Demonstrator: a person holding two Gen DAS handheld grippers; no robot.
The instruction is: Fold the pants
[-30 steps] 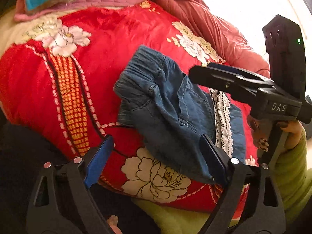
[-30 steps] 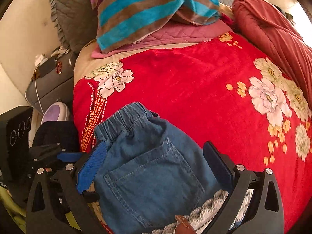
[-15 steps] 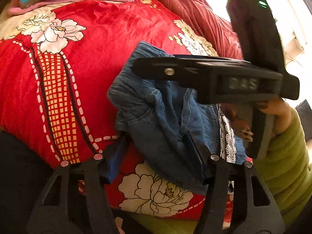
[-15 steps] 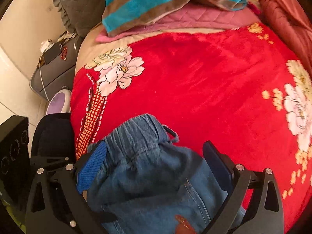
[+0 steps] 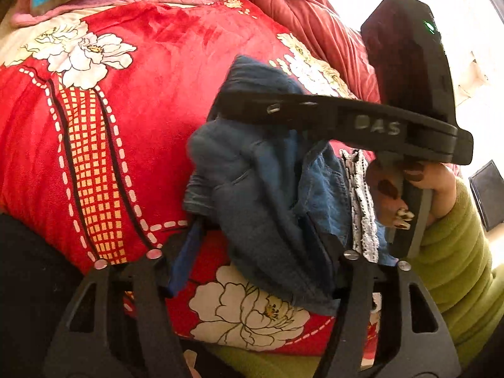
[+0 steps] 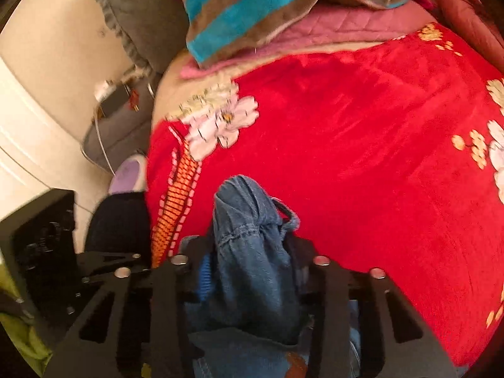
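Red flowered blanket (image 5: 163, 100) covers the bed, striped pillow (image 6: 258, 6) at the head, dusty-red quilt (image 5: 315, 28) bunched along the far side. Both views are blurred. Lower half of the pants (image 5: 267, 208) is hidden behind my own fingers and cut off at the frame edge in the right wrist view. They sit near the front edge of the bed, a rumpled heap of blue denim with a strip of white lace (image 5: 359, 195) along one side. My right gripper (image 6: 252, 271) has its fingers closed in tight on a gathered bunch of the waistband, which sticks up above them with a belt loop showing. My left gripper (image 5: 252, 252) has its fingers spread partway; denim lies between them, one finger buried under cloth, so I cannot tell if it grips anything.
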